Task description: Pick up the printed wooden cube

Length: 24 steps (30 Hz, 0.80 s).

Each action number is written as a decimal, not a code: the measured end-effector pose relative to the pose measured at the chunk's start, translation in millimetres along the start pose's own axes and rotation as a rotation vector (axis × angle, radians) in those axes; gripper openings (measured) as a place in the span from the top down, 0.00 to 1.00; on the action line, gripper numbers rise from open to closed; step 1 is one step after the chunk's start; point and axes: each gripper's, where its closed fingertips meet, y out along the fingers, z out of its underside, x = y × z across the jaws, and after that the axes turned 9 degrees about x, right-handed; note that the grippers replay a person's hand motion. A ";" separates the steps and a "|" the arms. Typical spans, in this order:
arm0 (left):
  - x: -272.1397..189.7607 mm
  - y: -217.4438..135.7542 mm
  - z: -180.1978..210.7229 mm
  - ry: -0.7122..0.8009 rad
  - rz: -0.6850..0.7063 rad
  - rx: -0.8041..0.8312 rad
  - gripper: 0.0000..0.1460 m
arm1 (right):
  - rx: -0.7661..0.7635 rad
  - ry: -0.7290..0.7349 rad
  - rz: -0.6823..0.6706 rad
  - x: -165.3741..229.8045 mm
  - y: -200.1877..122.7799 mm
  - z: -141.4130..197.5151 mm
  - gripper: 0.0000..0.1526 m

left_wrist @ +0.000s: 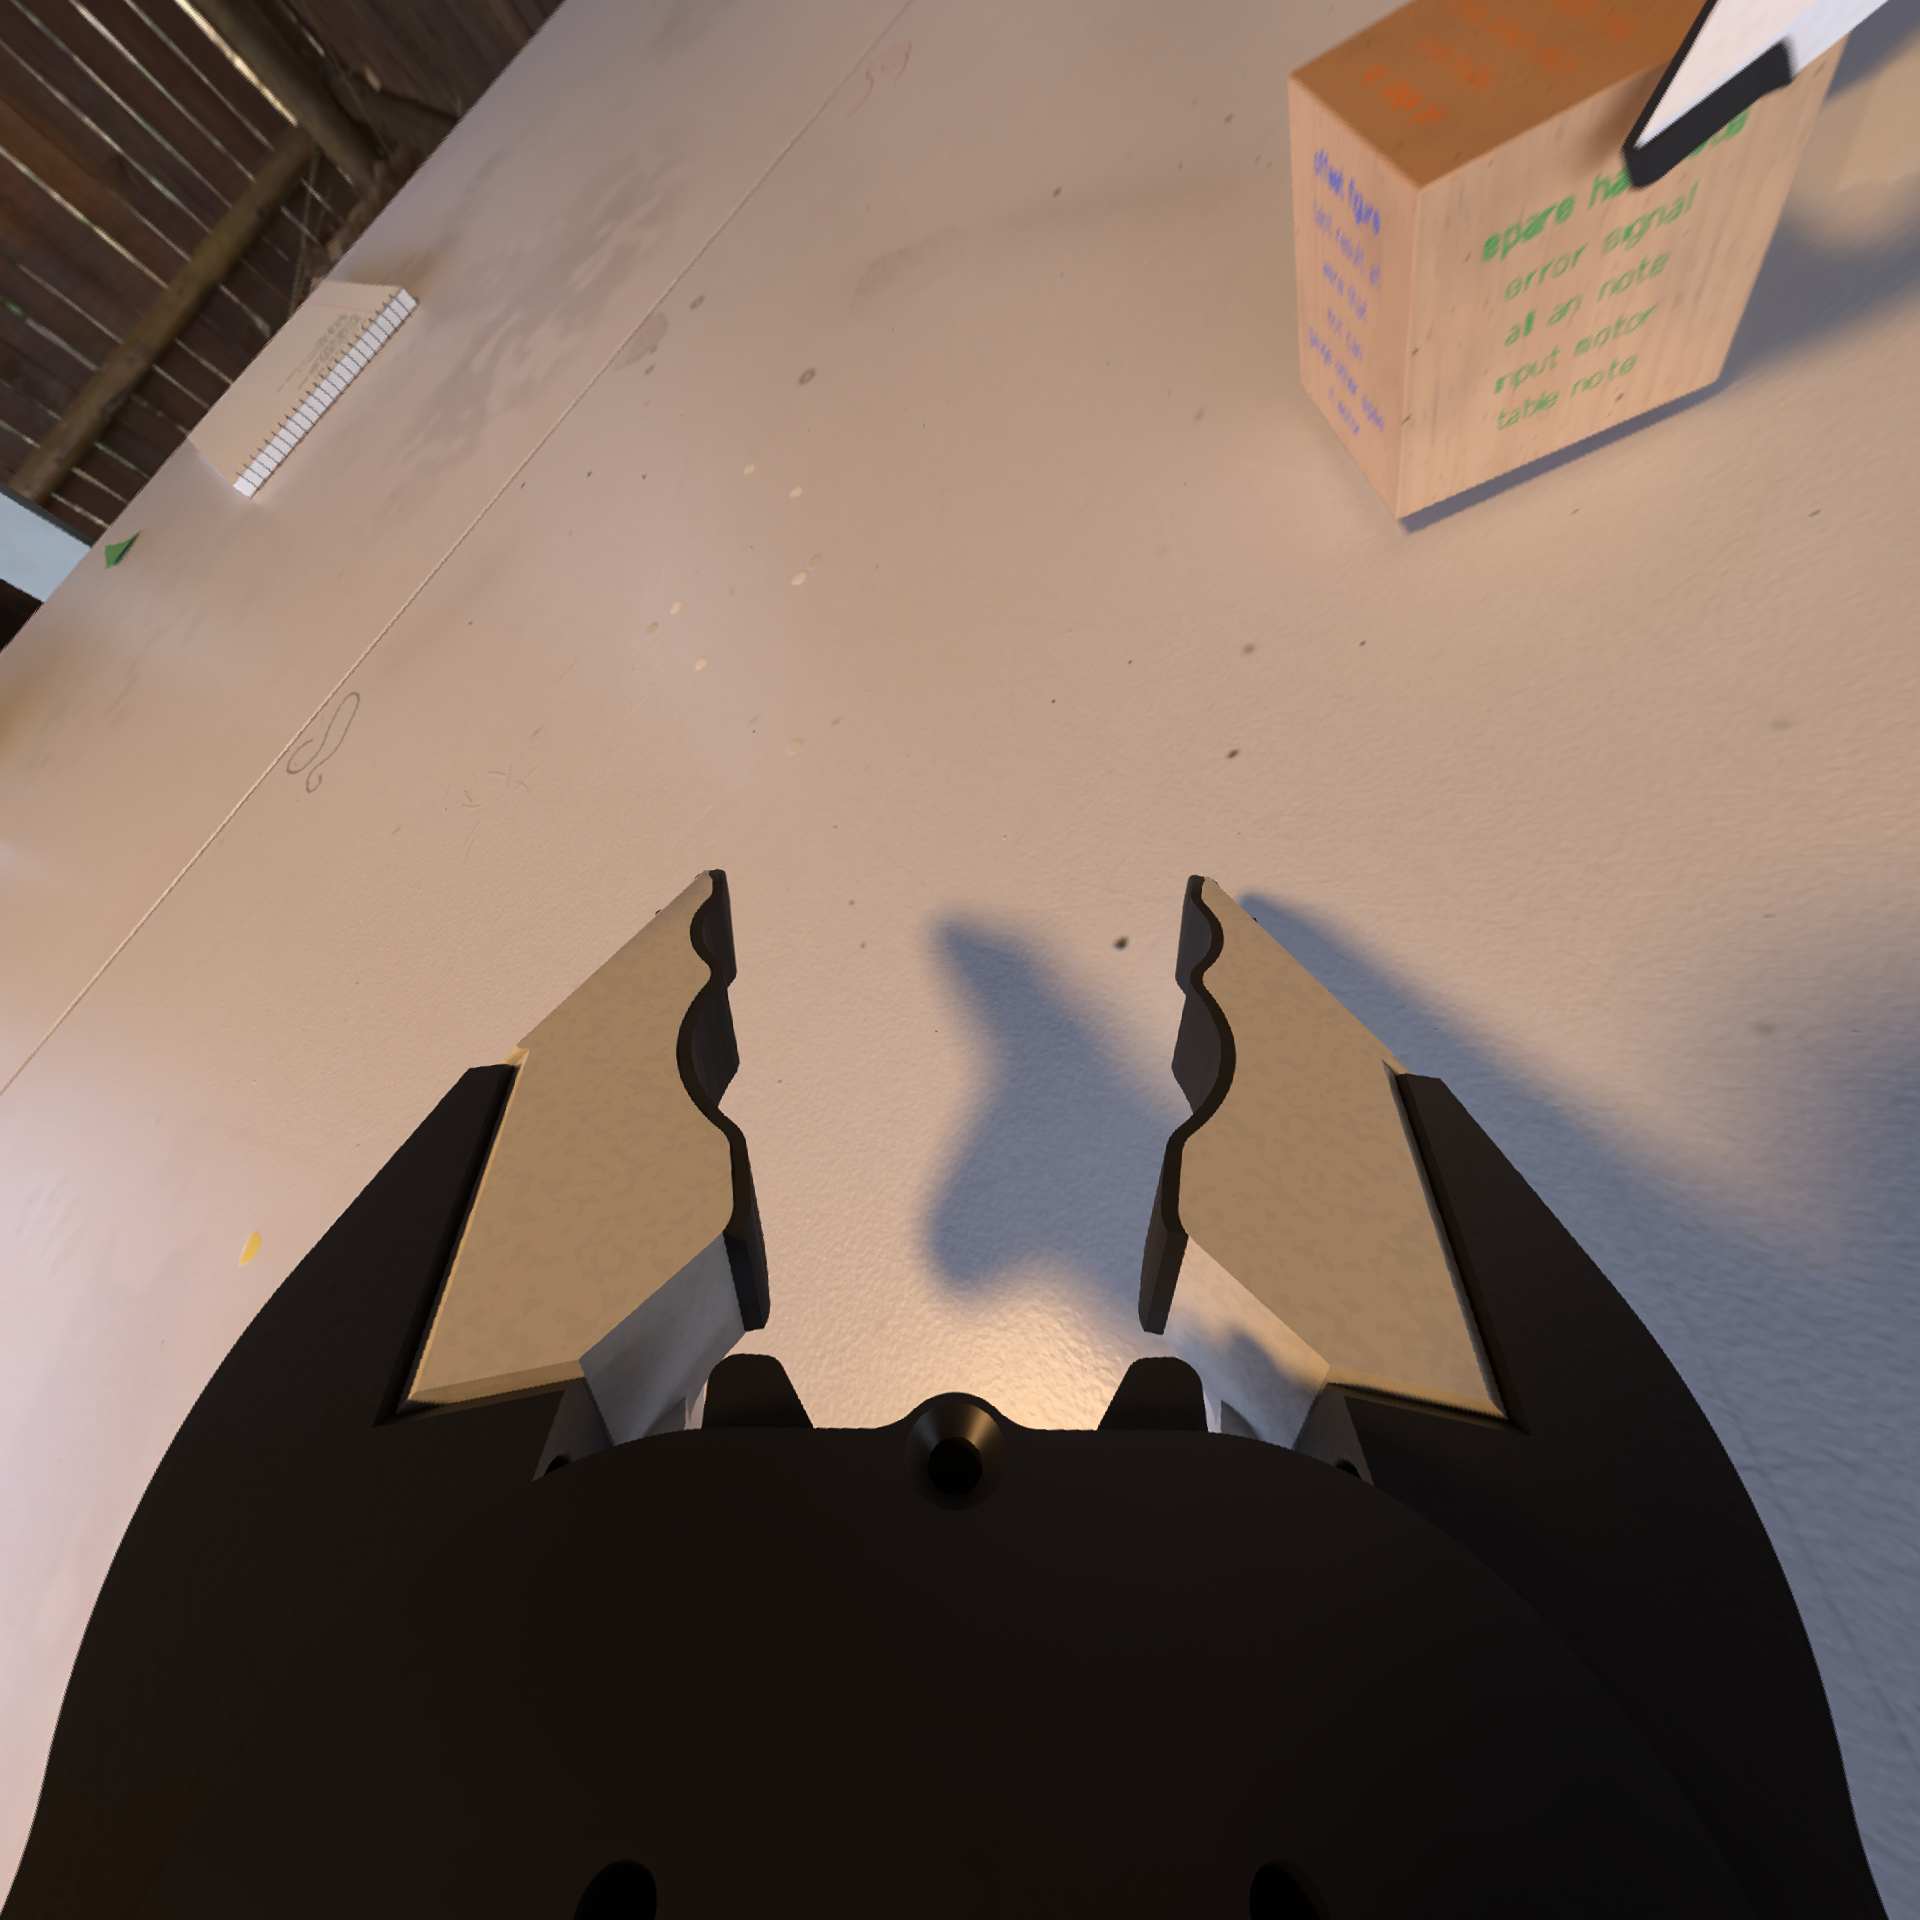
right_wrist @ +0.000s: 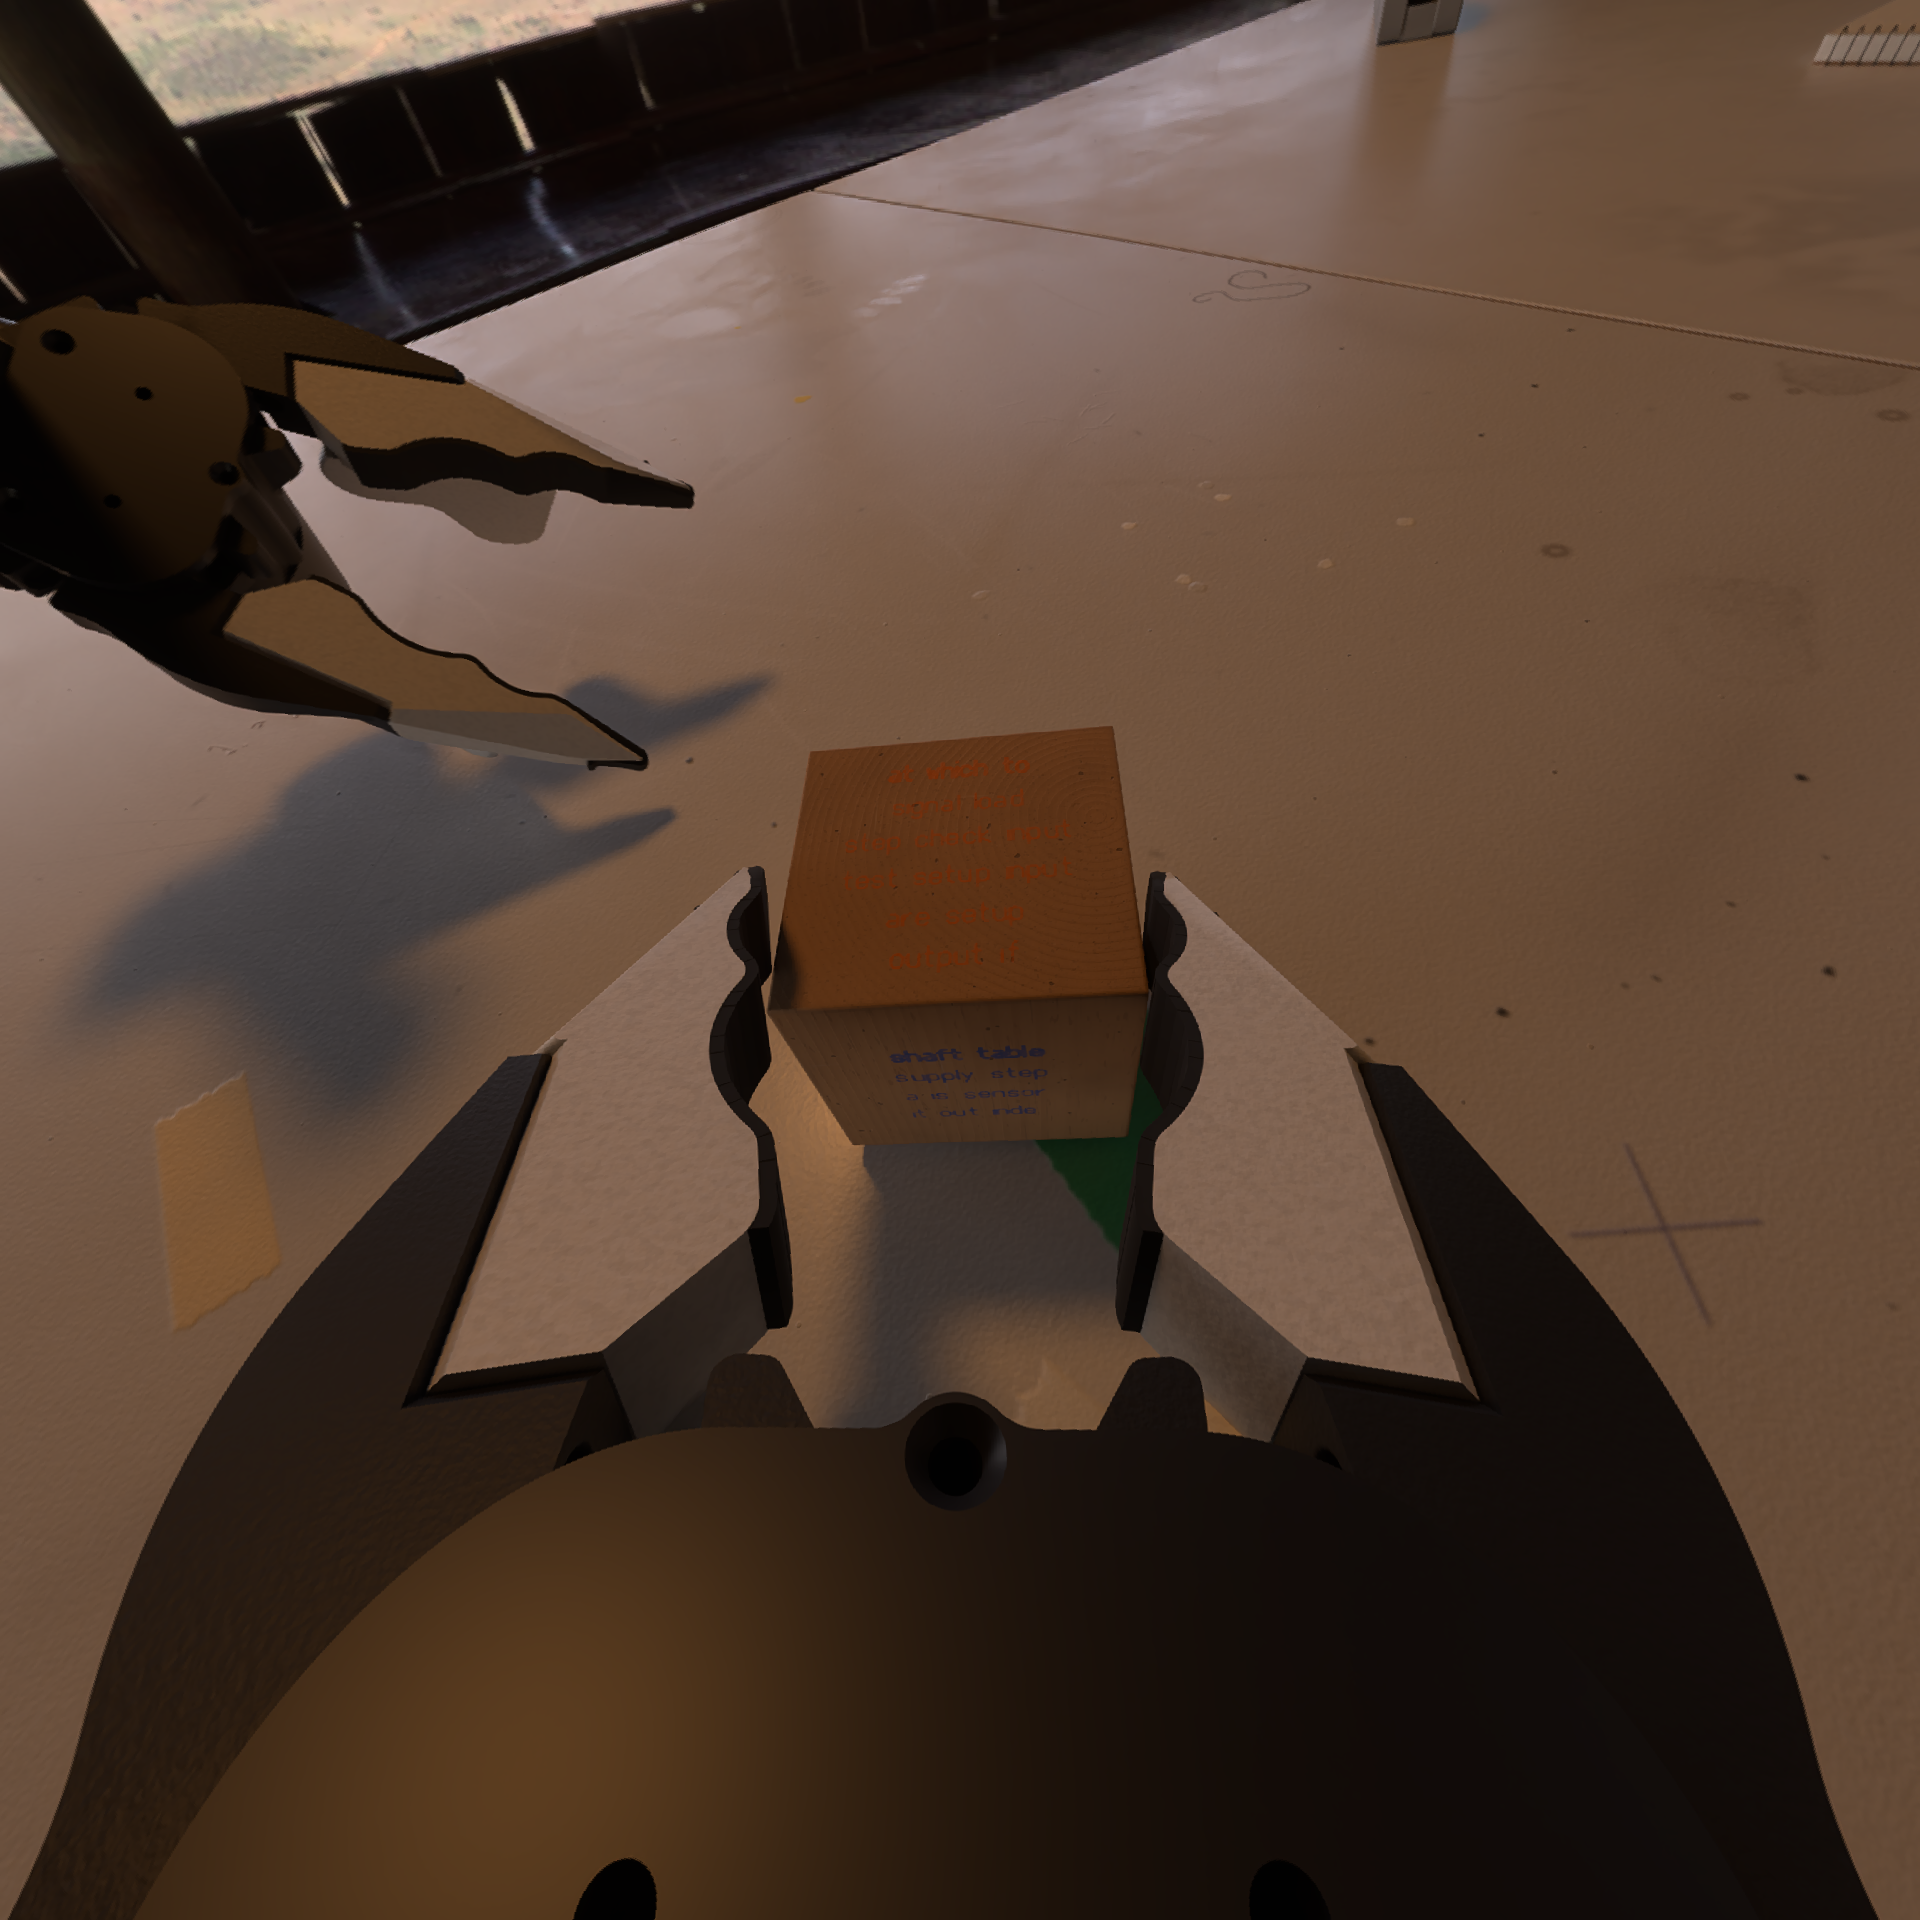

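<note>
The printed wooden cube (right_wrist: 961,873) has an orange top and coloured writing on its faces. My right gripper (right_wrist: 958,883) has its fingertips pressed against the cube's left and right sides, shut on it. I cannot tell whether the cube rests on the table or hangs just above it. In the left wrist view the cube (left_wrist: 1538,301) is at the upper right, with one finger of the right gripper (left_wrist: 1704,94) against it. My left gripper (left_wrist: 956,883) is open and empty over bare table, to the left of the cube. It also shows in the right wrist view (right_wrist: 665,629).
A spiral notebook (left_wrist: 312,384) lies near the table's far left edge, with a small green mark (left_wrist: 122,549) beside it. A yellow tape strip (right_wrist: 213,1195), a green patch (right_wrist: 1101,1174) under the cube and a pencilled cross (right_wrist: 1668,1231) mark the tabletop (right_wrist: 1455,727).
</note>
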 end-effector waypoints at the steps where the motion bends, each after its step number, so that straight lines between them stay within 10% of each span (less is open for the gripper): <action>1: 0.4 2.4 1.0 0.006 -0.003 0.013 0.41 | -0.001 -0.002 -0.001 0.0 0.1 -0.3 0.53; 24: 3.2 1.8 -2.3 0.043 -0.075 -0.002 0.23 | -0.123 -0.163 0.173 -5.2 -24.1 -18.3 0.53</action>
